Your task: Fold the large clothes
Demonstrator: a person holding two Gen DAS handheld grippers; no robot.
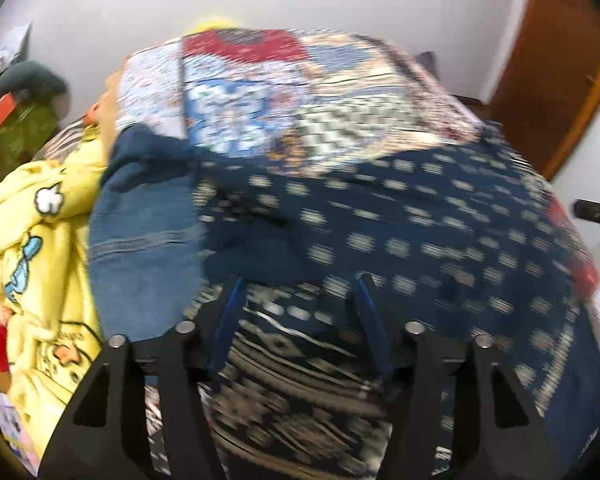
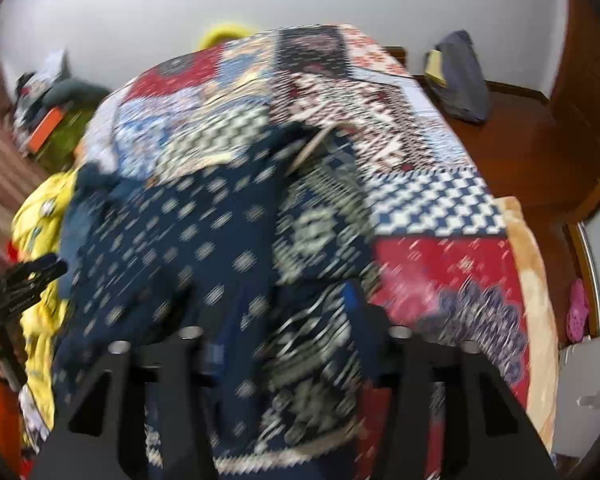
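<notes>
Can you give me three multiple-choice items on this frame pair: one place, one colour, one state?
1. Where does the yellow cartoon-print fabric lie relative to the navy patterned garment in the left wrist view?
A. left of it
B. right of it
C. on top of it

2. What is the ground colour of the dotted garment?
A. green
B. navy blue
C. white

3. How do the jaws of the left gripper stand?
A. apart
B. shut on the garment
C. shut on the patchwork quilt

Answers:
1 A: the yellow fabric fills the left edge.
2 B: pale marks sit on dark blue.
3 A: the two fingers stand wide apart, with the cloth lying beneath them.
</notes>
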